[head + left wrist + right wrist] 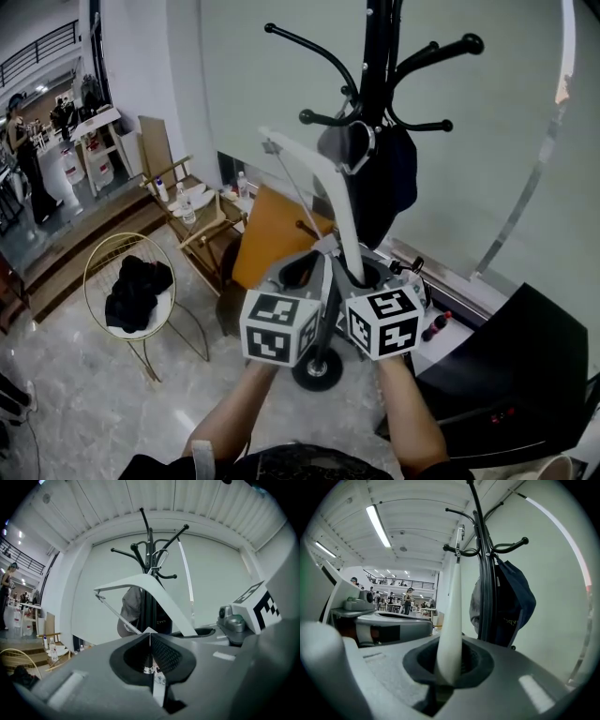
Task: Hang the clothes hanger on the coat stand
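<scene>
**Hanger held up at the stand**

The black stand (377, 66) carries a dark bag (392, 183) and a grey cap (337, 145). The white hanger (339, 202) is raised in front of it, with its hook close beside the pole. The right tool (449, 665) clamps the end of the hanger's arm. The left tool (150, 639) is closed on its thin bar.

We count one coat stand (375, 66), one hanger (342, 220), one round chair (157, 309), and two grippers: left gripper (300, 270), right gripper (361, 274).
</scene>
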